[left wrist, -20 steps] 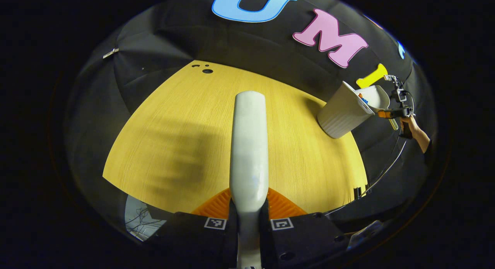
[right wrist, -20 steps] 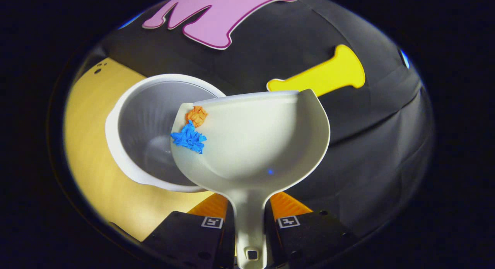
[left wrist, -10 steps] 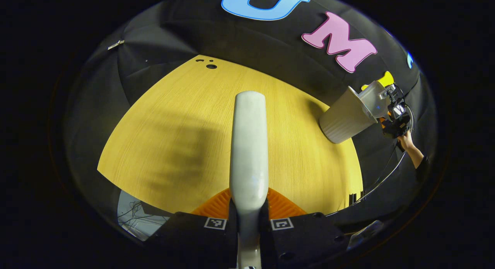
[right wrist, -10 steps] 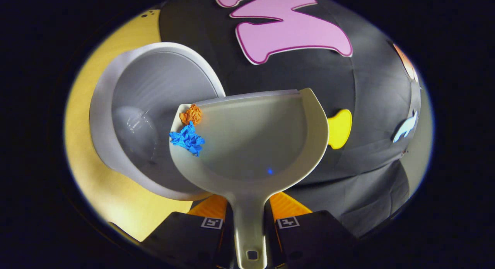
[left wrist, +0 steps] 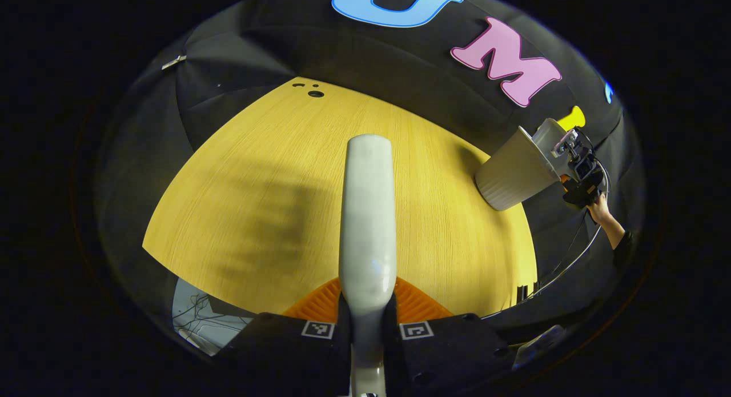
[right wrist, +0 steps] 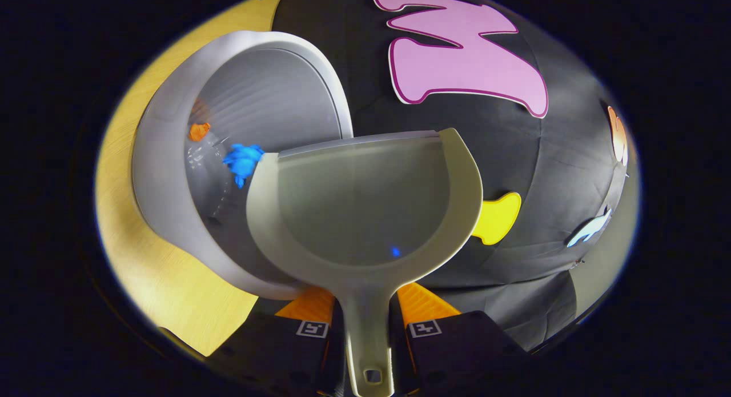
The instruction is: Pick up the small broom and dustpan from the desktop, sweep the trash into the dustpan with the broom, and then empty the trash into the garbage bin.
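In the right gripper view my right gripper [right wrist: 368, 320] is shut on the handle of the pale dustpan [right wrist: 365, 214], tipped over the white garbage bin [right wrist: 165, 174]. A blue paper scrap [right wrist: 243, 160] and an orange scrap [right wrist: 199, 131] are inside the bin's mouth. In the left gripper view my left gripper [left wrist: 367, 320] is shut on the white broom handle [left wrist: 367, 214], held above the wooden desktop [left wrist: 274, 174]; its bristles are hidden. Far right there, the bin [left wrist: 514, 171], the dustpan [left wrist: 549, 140] and the right gripper [left wrist: 579, 168] with a hand [left wrist: 599, 208] show.
The bin stands near the desktop's far right edge, close to the black cloth wall [left wrist: 365, 54]. Small dark holes [left wrist: 313, 92] mark the desktop's far corner. A cable [left wrist: 562, 260] hangs below the hand. The broom's shadow falls on the wood at left.
The dustpan tilted further over the bin and the blue and orange scraps slid off its edge into the bin. The broom stayed almost still.
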Demonstrator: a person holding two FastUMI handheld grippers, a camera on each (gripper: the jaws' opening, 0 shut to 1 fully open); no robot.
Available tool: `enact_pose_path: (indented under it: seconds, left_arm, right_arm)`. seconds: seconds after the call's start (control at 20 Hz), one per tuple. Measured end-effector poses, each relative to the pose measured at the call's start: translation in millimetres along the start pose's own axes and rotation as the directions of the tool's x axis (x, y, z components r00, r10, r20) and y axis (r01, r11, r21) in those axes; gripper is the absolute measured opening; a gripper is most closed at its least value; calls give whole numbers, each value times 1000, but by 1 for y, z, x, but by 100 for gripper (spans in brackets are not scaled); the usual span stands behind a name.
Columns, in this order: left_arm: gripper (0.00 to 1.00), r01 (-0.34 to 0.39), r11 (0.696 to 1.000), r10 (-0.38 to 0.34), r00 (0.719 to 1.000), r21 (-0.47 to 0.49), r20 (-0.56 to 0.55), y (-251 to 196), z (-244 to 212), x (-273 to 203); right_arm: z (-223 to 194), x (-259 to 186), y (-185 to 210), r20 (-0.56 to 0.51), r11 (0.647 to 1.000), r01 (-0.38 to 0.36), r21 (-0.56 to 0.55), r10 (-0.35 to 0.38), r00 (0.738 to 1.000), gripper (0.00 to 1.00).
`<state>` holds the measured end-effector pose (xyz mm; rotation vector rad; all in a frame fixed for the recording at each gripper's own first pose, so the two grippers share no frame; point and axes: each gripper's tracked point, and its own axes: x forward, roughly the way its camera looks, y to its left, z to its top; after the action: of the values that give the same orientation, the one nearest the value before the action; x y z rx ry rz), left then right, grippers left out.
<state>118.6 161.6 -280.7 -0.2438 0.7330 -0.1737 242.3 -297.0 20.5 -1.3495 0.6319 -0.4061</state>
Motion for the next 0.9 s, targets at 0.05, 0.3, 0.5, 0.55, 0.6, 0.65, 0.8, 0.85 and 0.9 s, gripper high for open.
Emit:
enact_pose_path:
  seconds: [0.05, 0.3, 0.5, 0.55, 0.6, 0.65, 0.8, 0.85, 0.9]
  left_arm:
    - [27, -1, 1000, 1, 1000, 4, 8, 0, 1, 0]
    - [27, 4, 1000, -4, 1000, 9, 29, -4, 12, 1]
    - [27, 3, 999, -5, 999, 33, 50, -9, 18, -4]
    - [27, 0, 999, -3, 998, 43, 62, -10, 19, -5]
    - [26, -3, 999, -1, 998, 53, 70, -12, 21, -7]
    - [27, -3, 998, -1, 998, 61, 70, -14, 20, -9]
    - [27, -5, 995, -3, 997, 98, 82, -24, 21, -16]
    - [27, -3, 994, -6, 996, 107, 86, -28, 19, -18]
    - [27, -2, 993, -10, 995, 117, 97, -33, 20, -20]
  right_arm:
    - [-2, -3, 0, -5, 999, -19, 31, 19, 1000, 36]
    - [-4, -15, -17, -19, 982, -42, 182, 47, 999, 36]
    - [-14, -41, -37, -28, 910, -77, 407, 97, 995, 36]
    - [-14, -49, -42, -15, 872, -89, 481, 110, 994, 36]
    - [-14, -54, -49, -3, 836, -96, 540, 116, 993, 36]
    - [-9, -58, -59, 15, 807, -100, 582, 113, 993, 36]
    - [7, -71, -81, 80, 730, -138, 669, 114, 990, 36]
    - [10, -75, -82, 108, 699, -169, 695, 132, 985, 36]
    - [14, -79, -87, 137, 664, -204, 719, 152, 979, 36]
